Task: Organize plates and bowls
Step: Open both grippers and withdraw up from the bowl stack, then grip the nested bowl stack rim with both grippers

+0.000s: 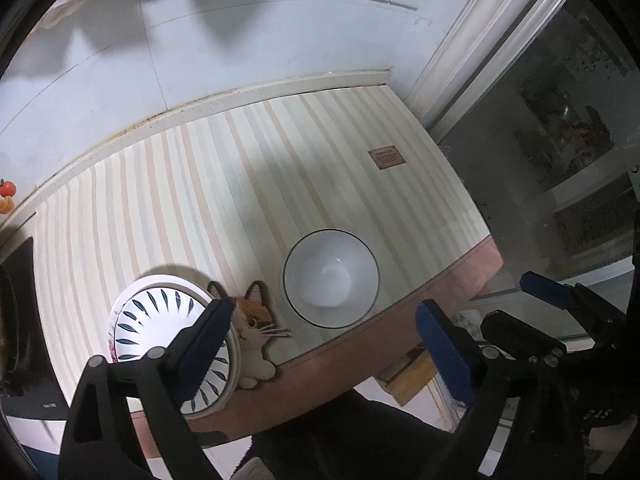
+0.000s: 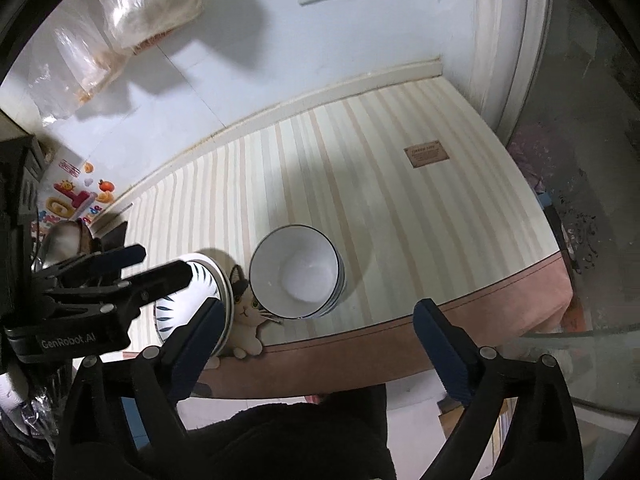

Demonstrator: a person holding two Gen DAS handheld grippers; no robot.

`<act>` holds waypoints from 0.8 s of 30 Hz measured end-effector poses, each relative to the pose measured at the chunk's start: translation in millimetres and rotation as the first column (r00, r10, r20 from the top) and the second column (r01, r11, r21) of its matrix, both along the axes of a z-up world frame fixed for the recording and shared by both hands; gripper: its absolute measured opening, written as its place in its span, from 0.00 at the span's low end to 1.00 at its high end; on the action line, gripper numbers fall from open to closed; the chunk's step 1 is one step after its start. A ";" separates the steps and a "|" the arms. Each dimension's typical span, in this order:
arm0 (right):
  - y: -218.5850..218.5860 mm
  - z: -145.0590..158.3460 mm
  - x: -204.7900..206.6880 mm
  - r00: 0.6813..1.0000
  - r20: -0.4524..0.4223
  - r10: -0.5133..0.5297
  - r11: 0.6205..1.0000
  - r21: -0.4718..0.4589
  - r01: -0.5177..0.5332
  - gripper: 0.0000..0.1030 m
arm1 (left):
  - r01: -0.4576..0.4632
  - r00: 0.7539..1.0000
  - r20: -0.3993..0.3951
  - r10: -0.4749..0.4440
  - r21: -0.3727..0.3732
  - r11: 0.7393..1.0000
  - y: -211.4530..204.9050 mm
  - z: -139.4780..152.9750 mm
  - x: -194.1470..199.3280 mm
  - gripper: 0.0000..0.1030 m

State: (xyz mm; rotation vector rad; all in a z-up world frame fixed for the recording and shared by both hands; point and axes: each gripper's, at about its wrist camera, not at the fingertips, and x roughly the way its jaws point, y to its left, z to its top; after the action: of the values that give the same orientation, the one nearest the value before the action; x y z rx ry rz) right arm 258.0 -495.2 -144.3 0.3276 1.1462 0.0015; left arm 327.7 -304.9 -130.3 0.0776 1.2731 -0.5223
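- Both grippers hang above the near edge of the table (image 1: 248, 184), nothing held. We see no dish in either.
- Left gripper (image 1: 324, 344): fingers wide apart, empty gap. Its left finger (image 1: 204, 344) overlaps the blue-leaf plate in view, but we judge it's above the plate, not touching.
- Right gripper (image 2: 320, 344): fingers also spread wide, nothing btwn them.
- Blue-leaf plate (image 1: 156, 320) sits on a pink-rimmed plate stack at abt 8 o'clock of left wrist view, near the table's front edge.
- White bowl w/ dark rim (image 1: 332, 276) stands upright at abt 5 o'clock of centre, also near the edge. In right wrist view stripes show below its rim, so it prob sits nested in other bowls; can't count them.
- Cat-shaped mat (image 1: 256, 332) lies btwn plate stack and bowl, just beside both.
- Step, as we judge it: plates look piled, bowls look nested, so this reads as the release/pull-back after a placement, poss the end of the task.
- Next move: no loose dish in view on the striped cover, so we'd look beyond the frame for leftovers. If any, approach w/ fingers open, grip the rim, lower straight onto the matching stack. Stacks are close to the edge, so avoid nudging them toward 6 o'clock.
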 end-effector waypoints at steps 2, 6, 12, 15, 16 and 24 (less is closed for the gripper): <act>0.2 2.5 -2.4 1.000 0.006 -0.001 1.000 0.000 0.001 0.96 | -0.002 1.000 -0.004 0.002 -0.007 1.000 1.0 1.4 -1.1 0.93; -1.7 -2.5 -2.1 1.000 0.000 -0.006 1.000 0.018 0.006 0.96 | -0.015 1.000 -0.024 0.015 -0.014 1.000 2.3 -2.6 2.2 0.94; -12.9 -31.4 16.5 1.000 -0.019 -0.008 0.998 0.056 0.009 0.97 | -0.027 0.997 -0.078 0.028 0.013 1.000 -0.3 -38.6 18.9 0.93; -21.3 -60.9 32.5 1.000 -0.024 0.005 0.988 0.154 -0.001 0.97 | -0.041 0.992 -0.114 0.045 0.040 0.998 -1.1 -72.6 35.2 0.93; -22.8 -70.4 37.8 1.000 -0.029 0.006 0.983 0.185 -0.001 0.97 | -0.047 0.990 -0.128 0.054 0.051 0.998 0.1 -82.9 39.2 0.93; -29.6 -183.0 82.7 0.987 -0.147 0.062 0.930 0.369 -0.003 0.97 | -0.091 0.952 -0.293 0.091 0.013 0.996 -3.0 -157.9 78.4 0.93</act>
State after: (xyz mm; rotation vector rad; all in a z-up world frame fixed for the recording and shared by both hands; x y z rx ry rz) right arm 340.6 -524.8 -327.2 0.6514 1.3072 0.2266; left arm 406.1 -307.9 -288.2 -0.0620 1.5592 -0.4662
